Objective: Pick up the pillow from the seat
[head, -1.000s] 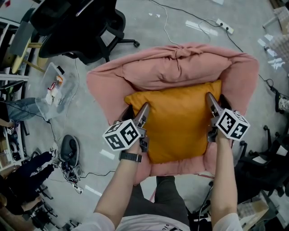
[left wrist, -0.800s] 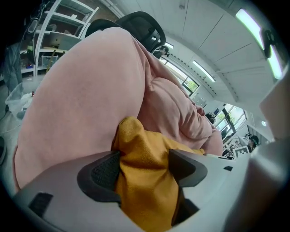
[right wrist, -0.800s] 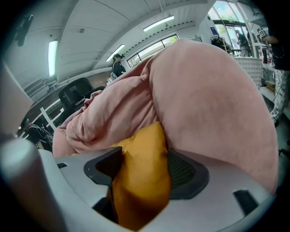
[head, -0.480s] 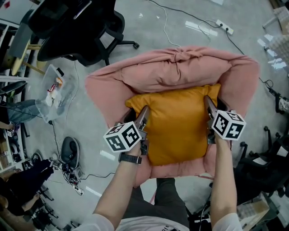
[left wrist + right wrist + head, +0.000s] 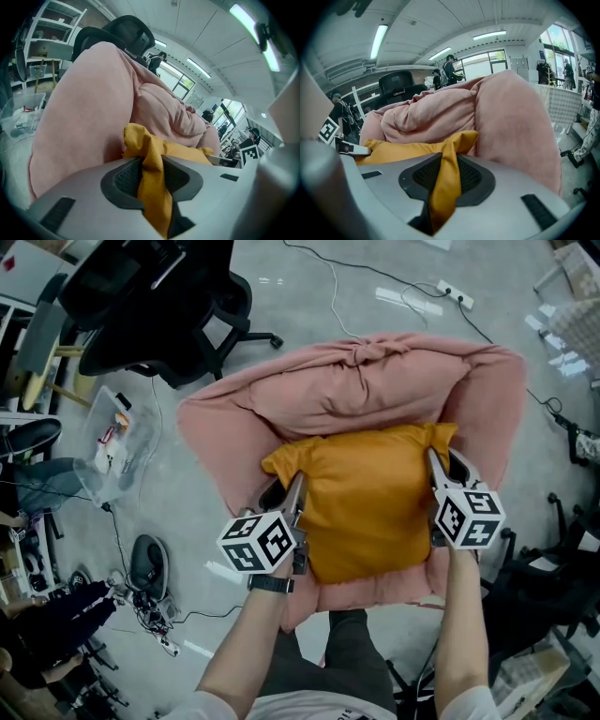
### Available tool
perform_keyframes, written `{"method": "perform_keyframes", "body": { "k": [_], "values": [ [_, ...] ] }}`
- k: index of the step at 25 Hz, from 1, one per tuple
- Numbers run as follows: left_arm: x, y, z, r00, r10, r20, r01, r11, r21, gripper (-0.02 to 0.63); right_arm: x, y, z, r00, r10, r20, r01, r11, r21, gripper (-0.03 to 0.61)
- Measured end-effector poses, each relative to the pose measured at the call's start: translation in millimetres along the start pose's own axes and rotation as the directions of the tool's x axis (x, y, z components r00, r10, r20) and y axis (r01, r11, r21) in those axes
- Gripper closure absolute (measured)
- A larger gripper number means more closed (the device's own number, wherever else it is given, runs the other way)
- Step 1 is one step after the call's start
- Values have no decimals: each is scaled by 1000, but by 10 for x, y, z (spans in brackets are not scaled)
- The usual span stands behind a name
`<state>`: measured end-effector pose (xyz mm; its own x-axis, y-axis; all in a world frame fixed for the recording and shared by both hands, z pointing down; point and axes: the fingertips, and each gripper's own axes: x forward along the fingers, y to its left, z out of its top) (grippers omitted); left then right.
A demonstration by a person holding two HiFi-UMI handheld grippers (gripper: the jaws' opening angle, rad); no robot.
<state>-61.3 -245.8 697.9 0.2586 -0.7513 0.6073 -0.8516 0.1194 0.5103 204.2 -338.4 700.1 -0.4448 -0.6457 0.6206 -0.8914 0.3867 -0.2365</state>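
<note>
Compared with a second ago, both sides of the pillow (image 5: pixel 367 498) are drawn inward: its flat, wide outline is now narrower and its upper corners are bunched into folds. The two grippers are set closer to each other than they were, and jaws that stood wide at the pillow's edges are now narrowed onto it.

The left gripper (image 5: pixel 298 482) is placed at the pillow's left edge. In the left gripper view a ridge of yellow fabric (image 5: pixel 151 159) is seen pinched between the dark pads, and the jaws of the left gripper (image 5: pixel 152 177) are closing on it. The right gripper (image 5: pixel 434 461) is placed at the right edge, and the same is seen there – a fold of the pillow (image 5: pixel 446 159) is squeezed between the pads while the jaws of the right gripper (image 5: pixel 443 177) are closing.

The pillow is found on the pink seat (image 5: pixel 220 432), in front of the back cushion (image 5: pixel 366 390) and between the two padded arms. No clear gap under it is visible, so it is judged not yet raised.

For the task, the grasp is judged to be nearly made on both sides. Only cloth at the edges is caught – not the filling – so some sag in the middle may be expected once a lift is begun.
</note>
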Motion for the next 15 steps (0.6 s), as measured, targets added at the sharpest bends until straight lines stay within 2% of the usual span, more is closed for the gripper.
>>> {"method": "perform_keyframes", "body": {
  "k": [8,15],
  "values": [
    [-486,-323,33,996,-87,21,85,994,74,497,-677,137,113,992,-46,115,45,999,15,490],
    [-958,-665,47,983,-183,8,180,974,139,500,-1411,252,166,965,-132,226,122,991,59,491]
  ]
}}
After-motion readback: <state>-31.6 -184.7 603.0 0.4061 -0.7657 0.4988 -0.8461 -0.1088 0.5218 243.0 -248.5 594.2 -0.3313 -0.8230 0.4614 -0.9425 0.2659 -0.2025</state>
